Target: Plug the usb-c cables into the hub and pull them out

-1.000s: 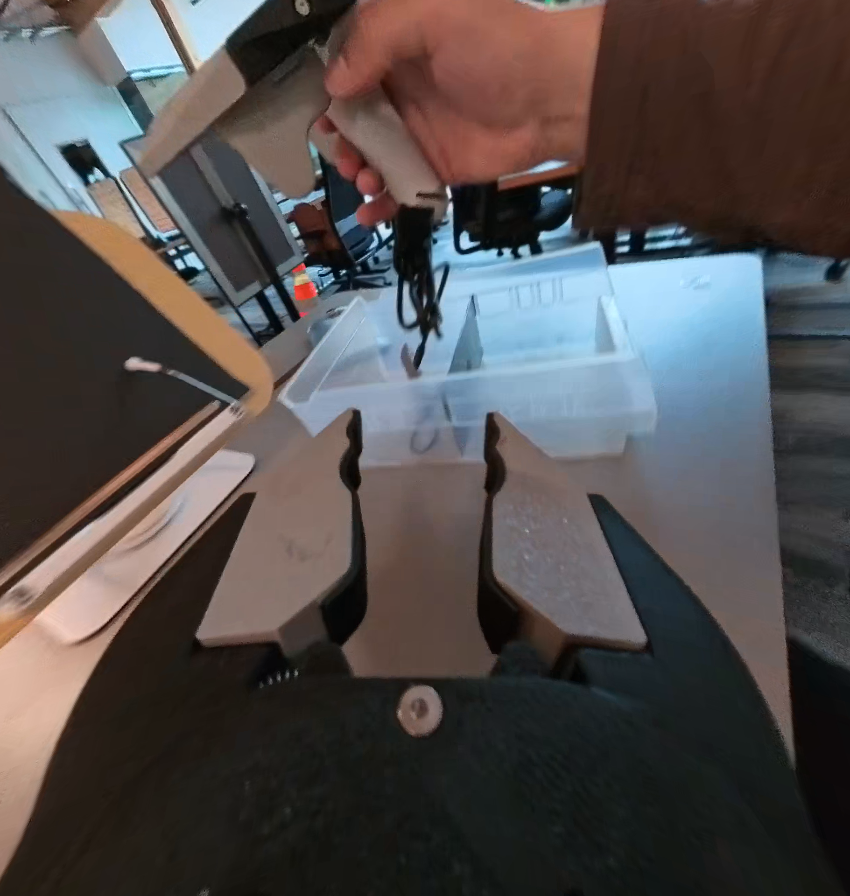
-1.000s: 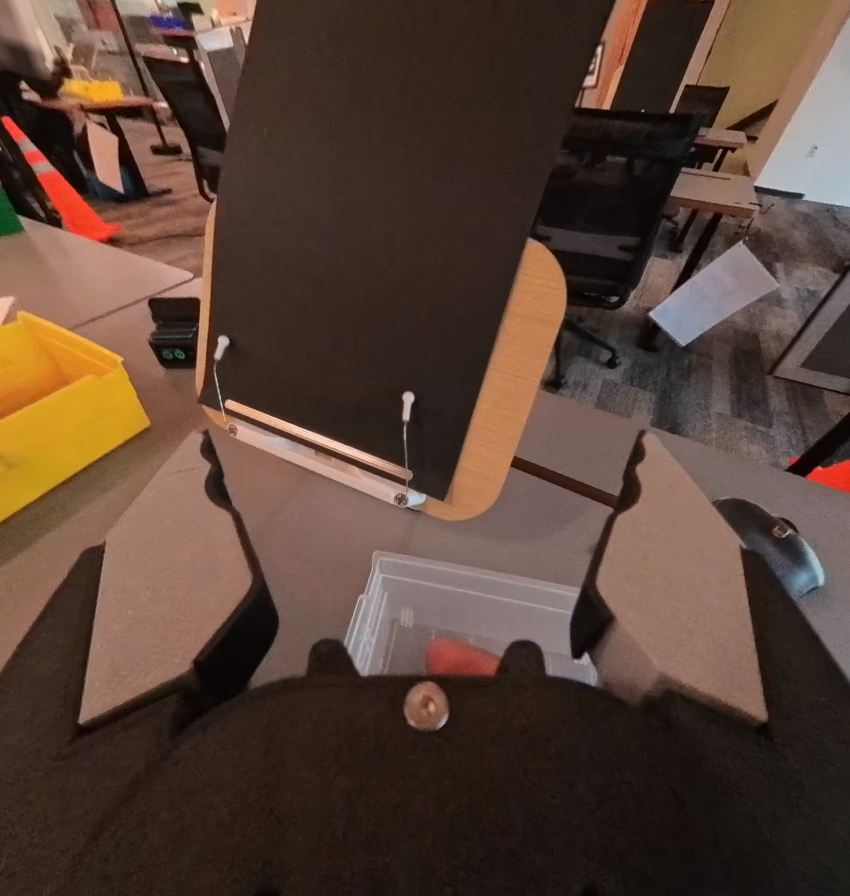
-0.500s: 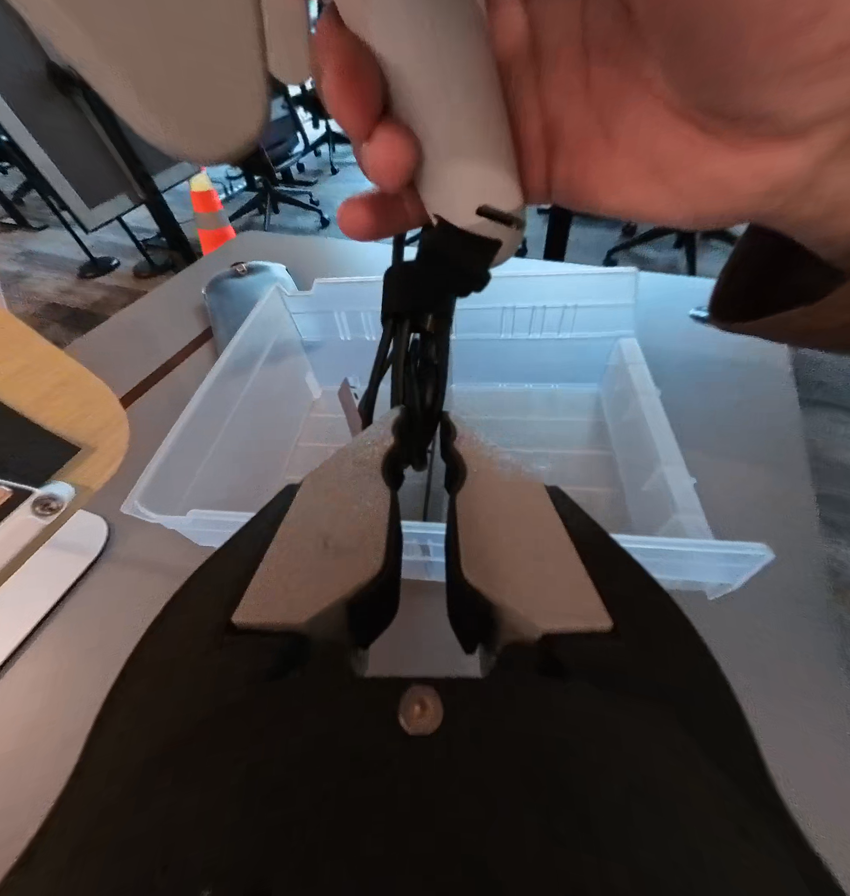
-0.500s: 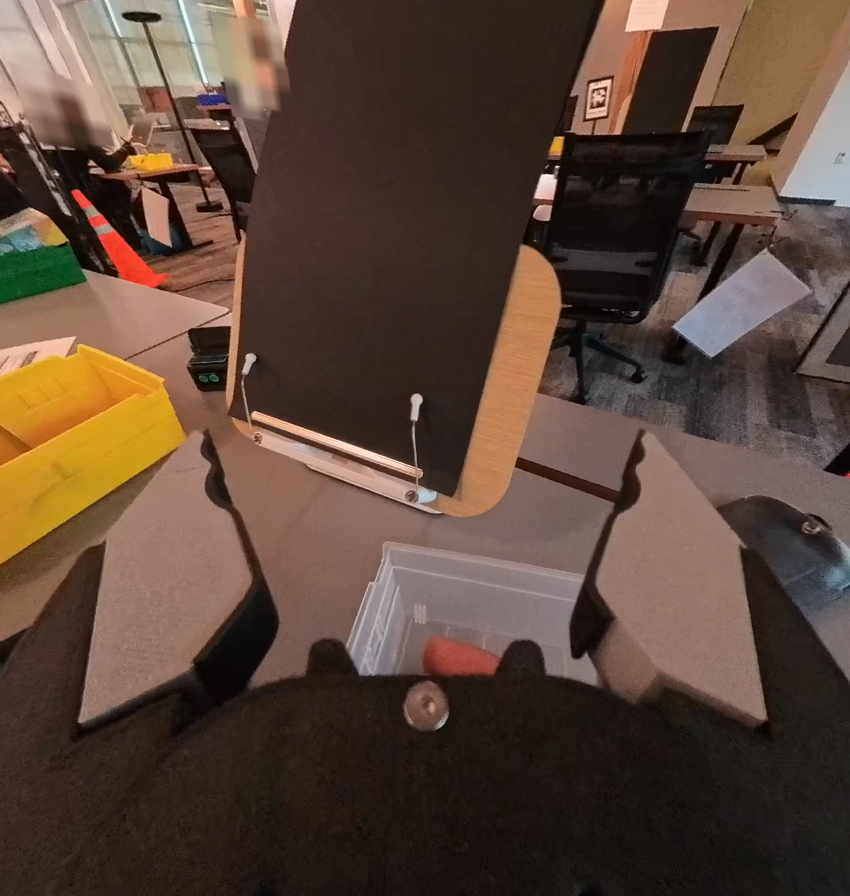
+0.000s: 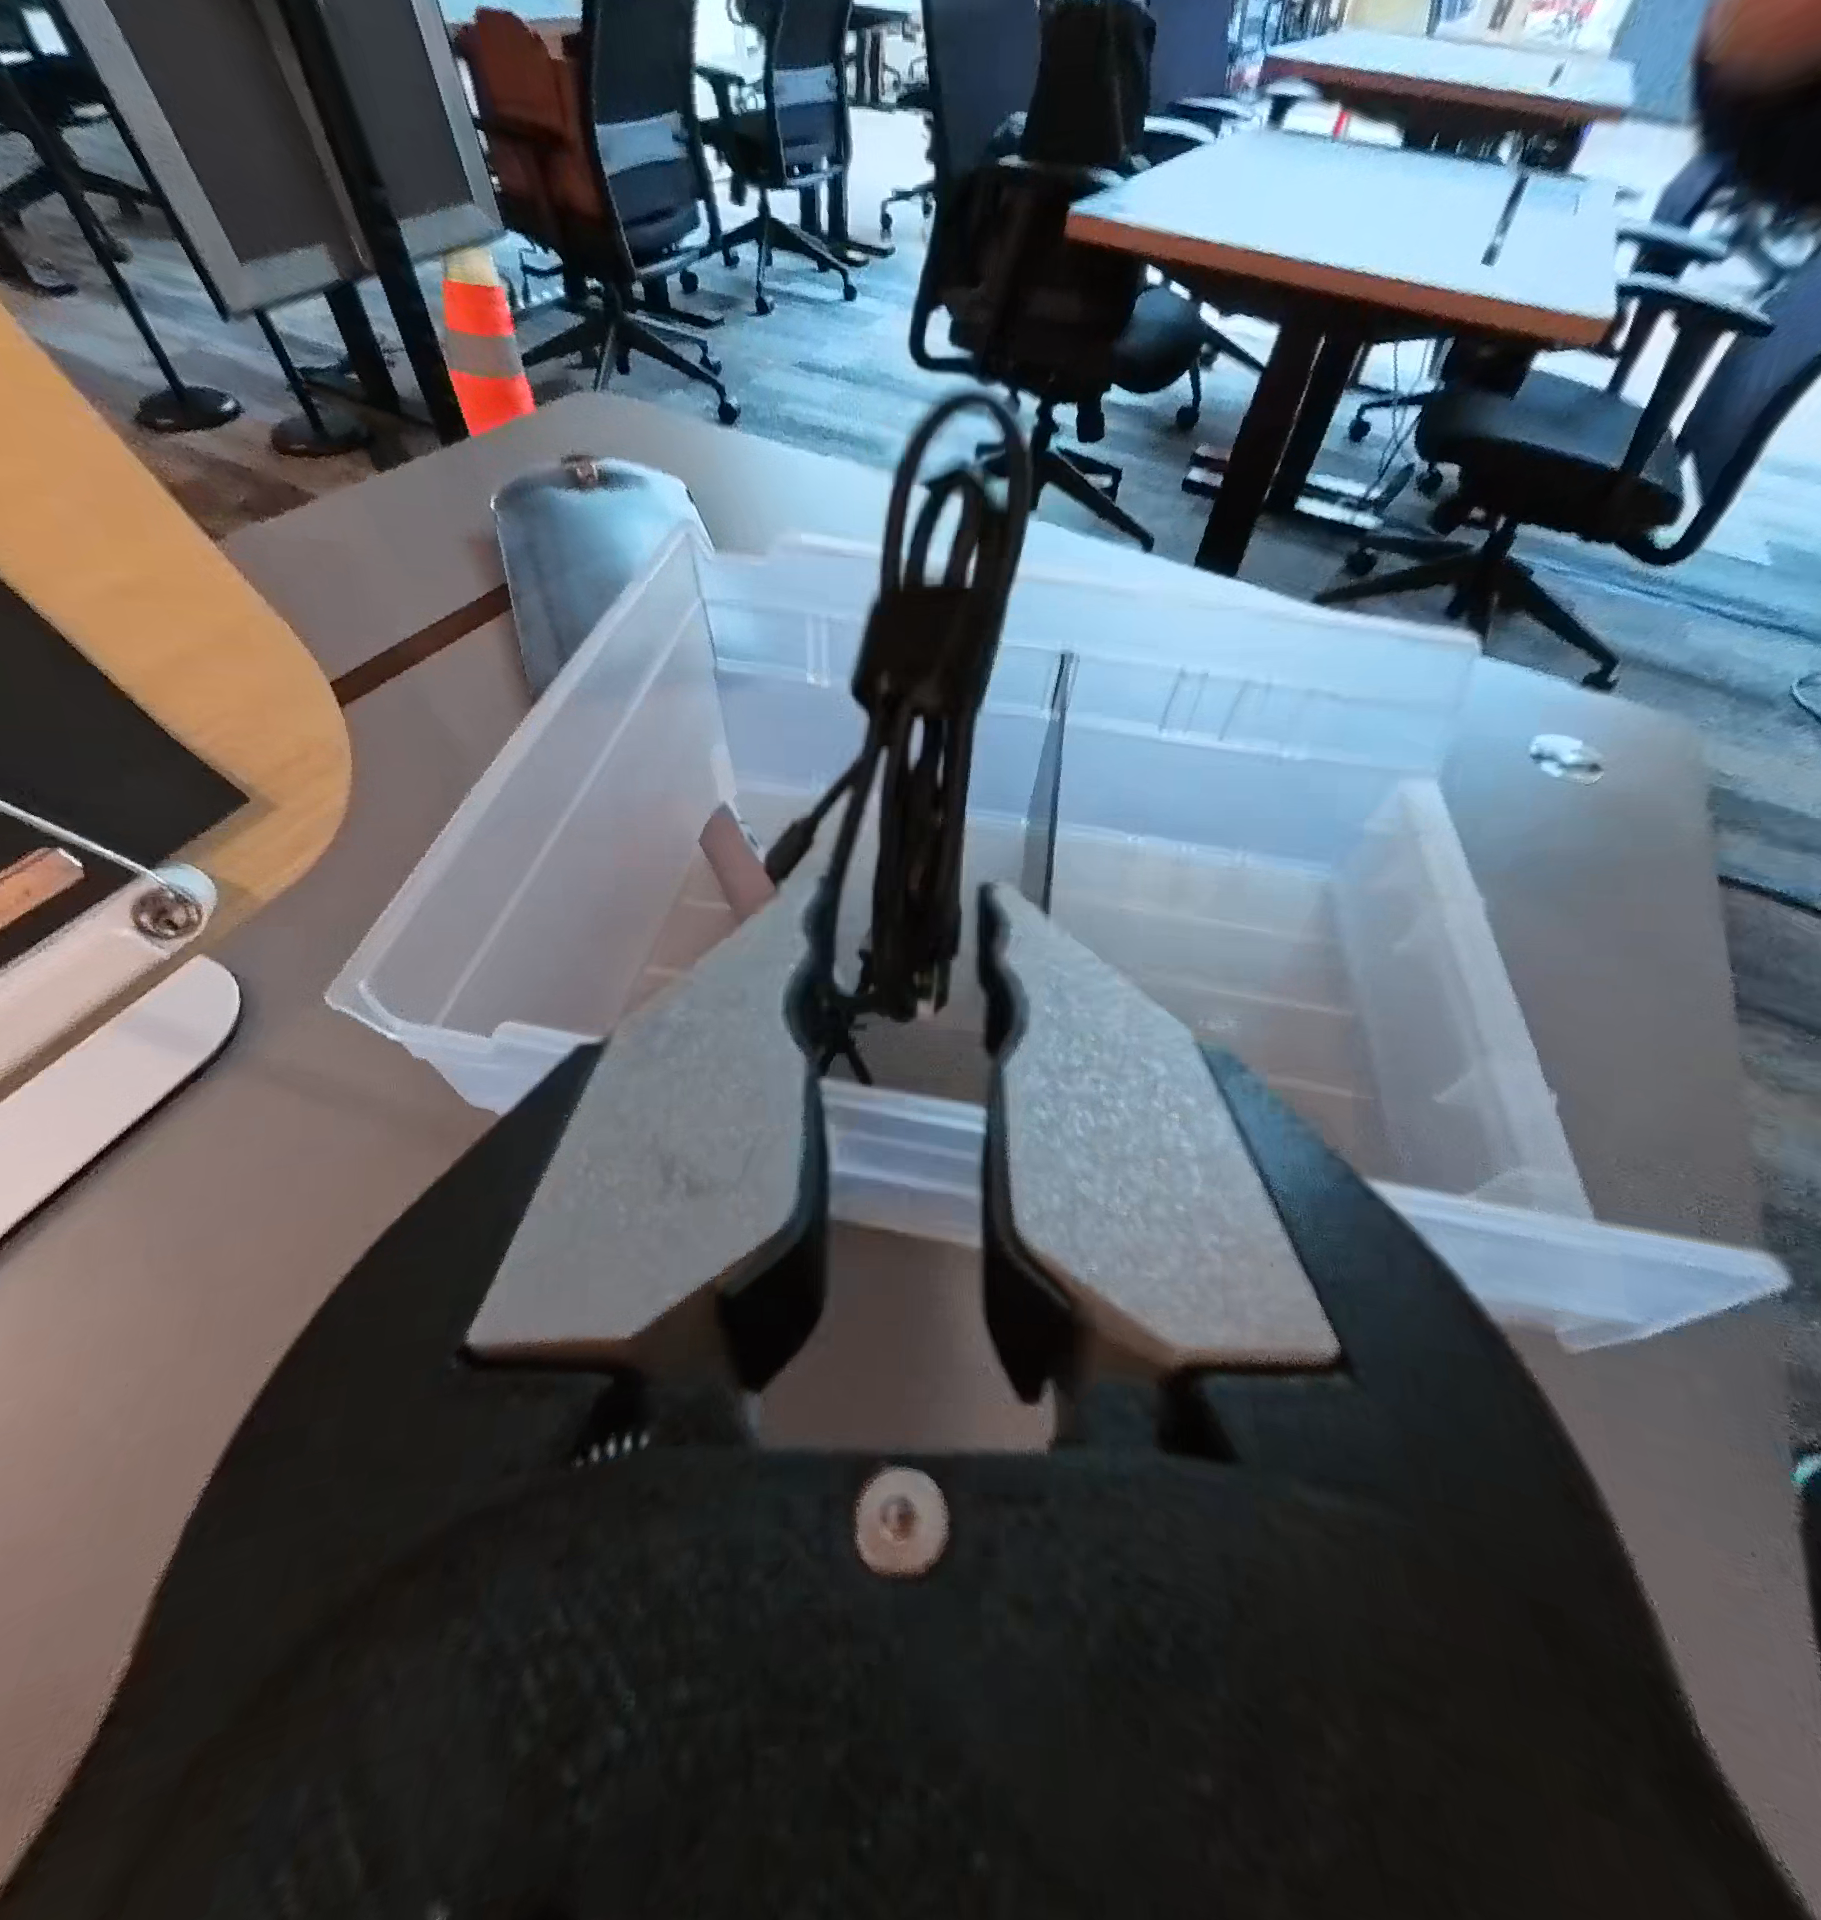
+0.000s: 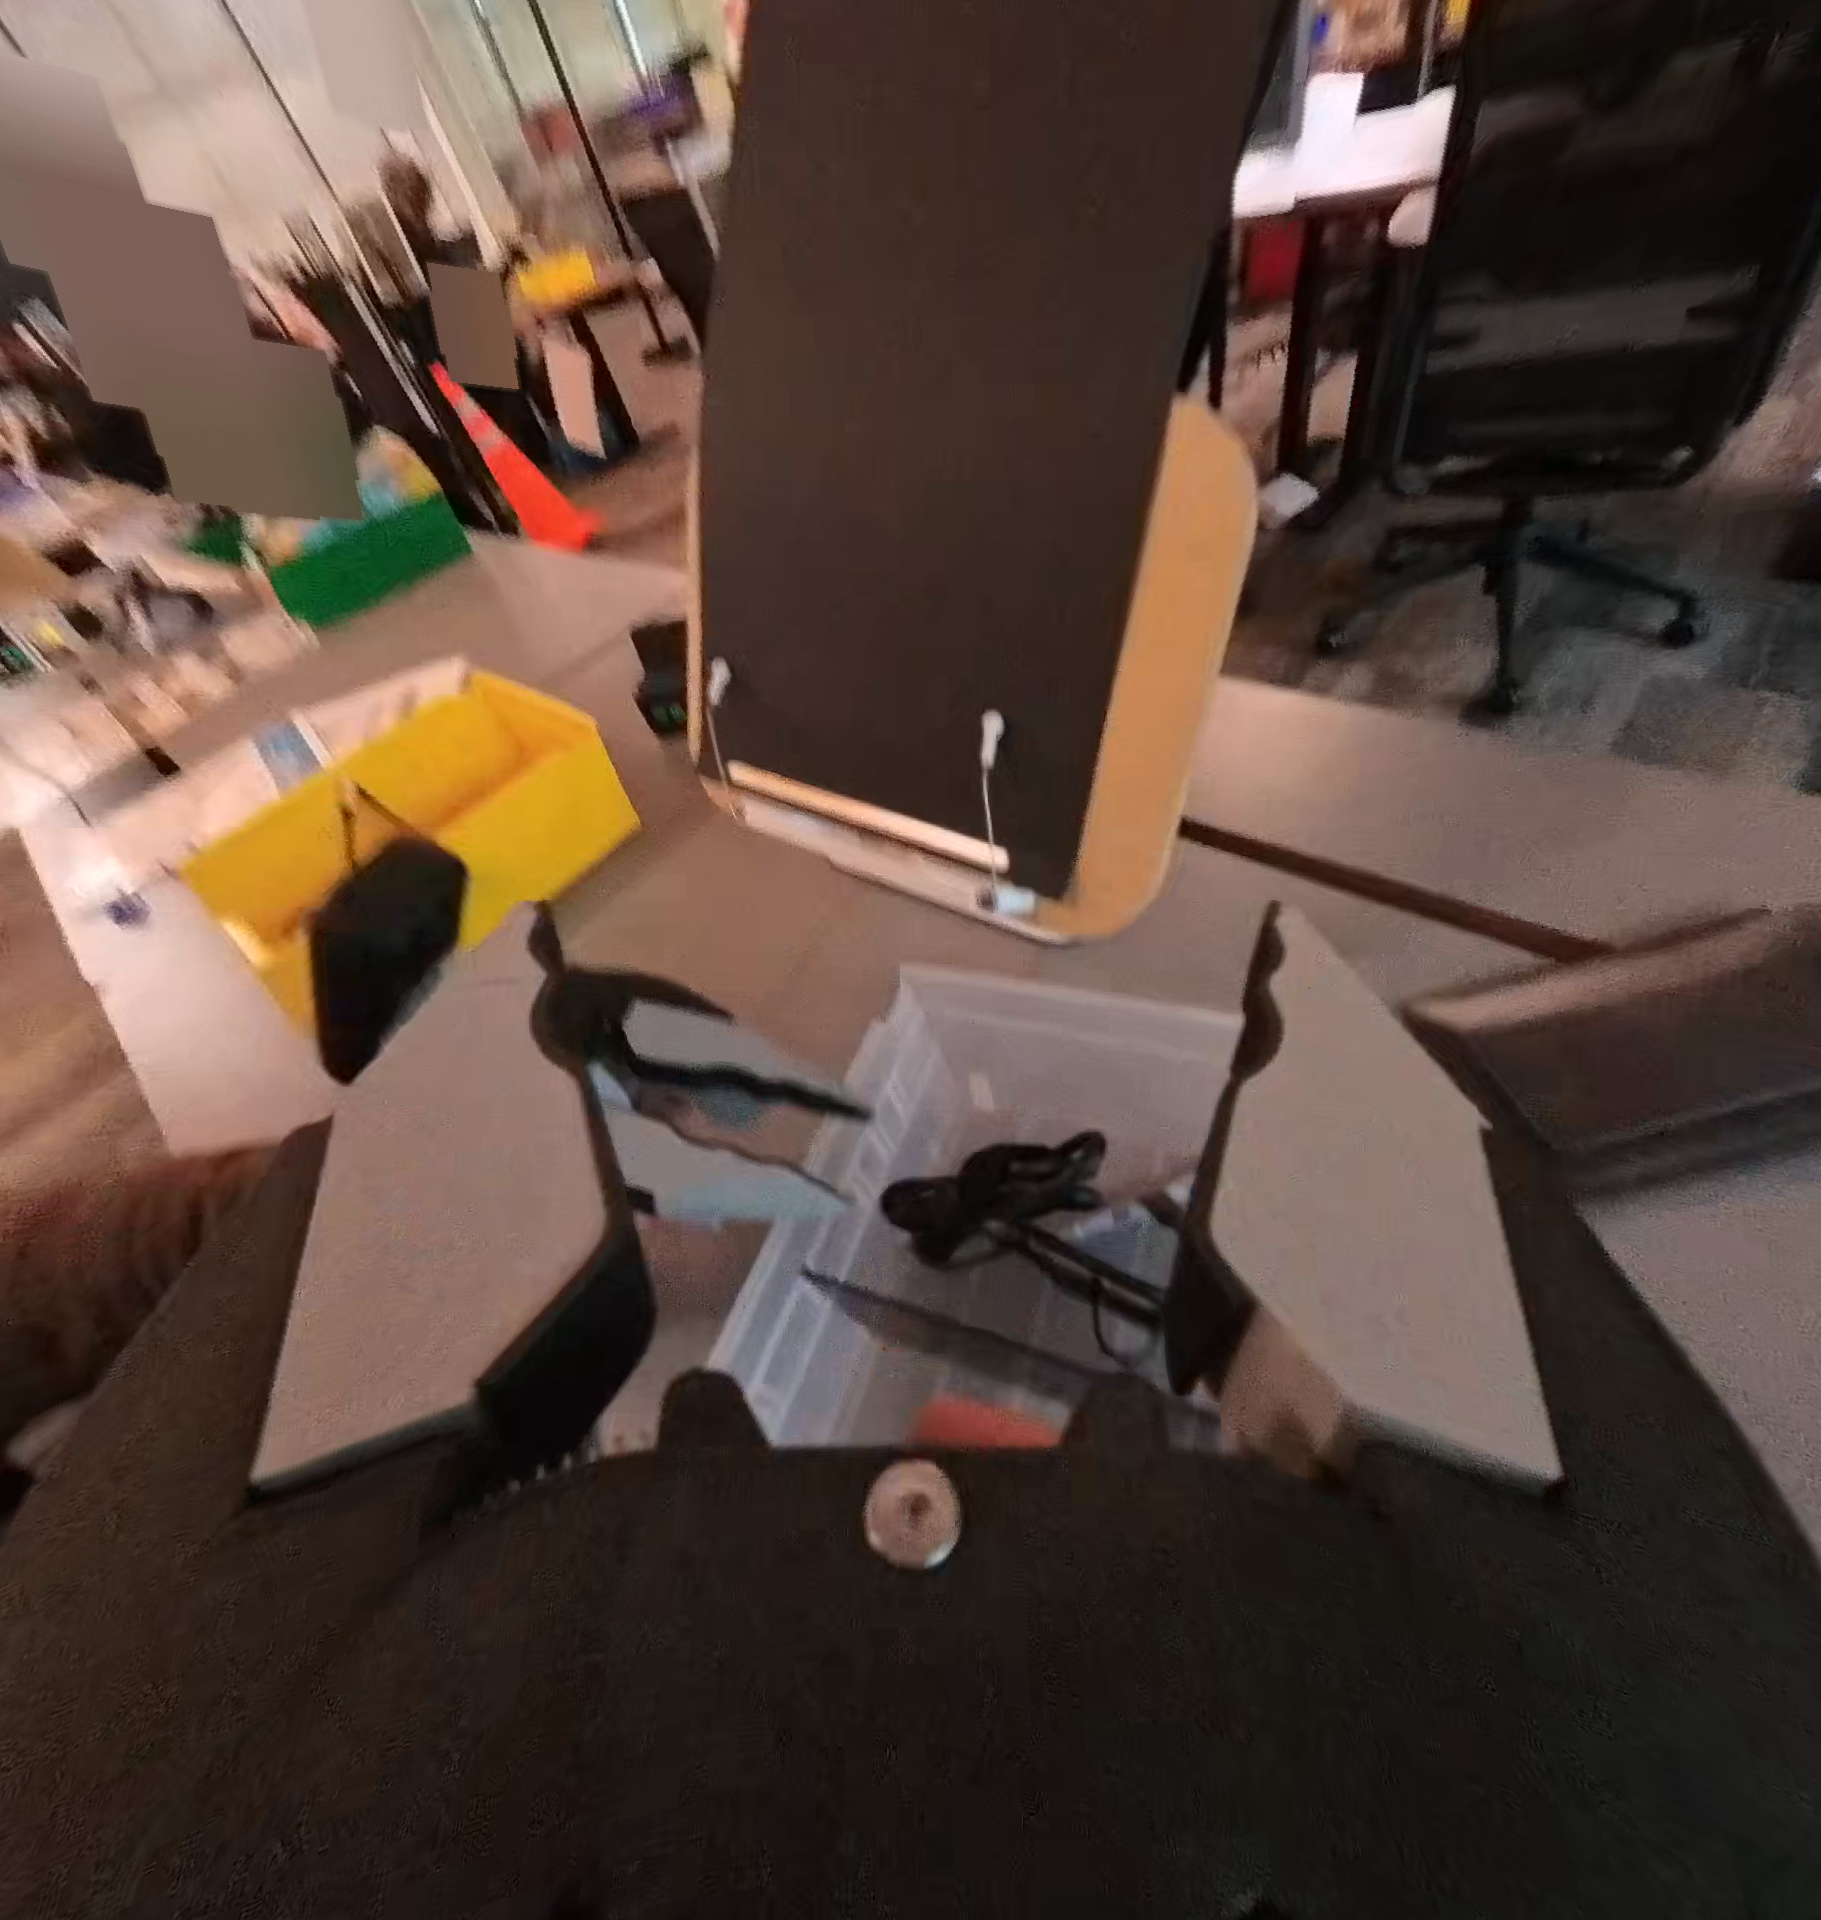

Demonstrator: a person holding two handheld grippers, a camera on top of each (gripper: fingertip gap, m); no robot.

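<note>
A bundle of black USB-C cables, held together by a tie, stands between the fingertips of my left gripper over a clear plastic bin. The jaws are slightly apart. The bundle touches the left finger, and a sliver of gap shows at the right finger. One connector sticks out to the left. In the blurred right wrist view, my right gripper is wide open and empty above the bin. The bundle shows there just past the left gripper. I cannot pick out a hub.
A wood-edged black board on a stand stands behind the bin, at the left in the left wrist view. A yellow bin sits far left. A metal cylinder stands behind the bin. An orange item lies in the bin. The table edge is at the right.
The hand with the right gripper has left the left wrist view, leaving the bundle at my left fingertips. The left jaws have widened from almost shut. The right view swung down over the bin.
</note>
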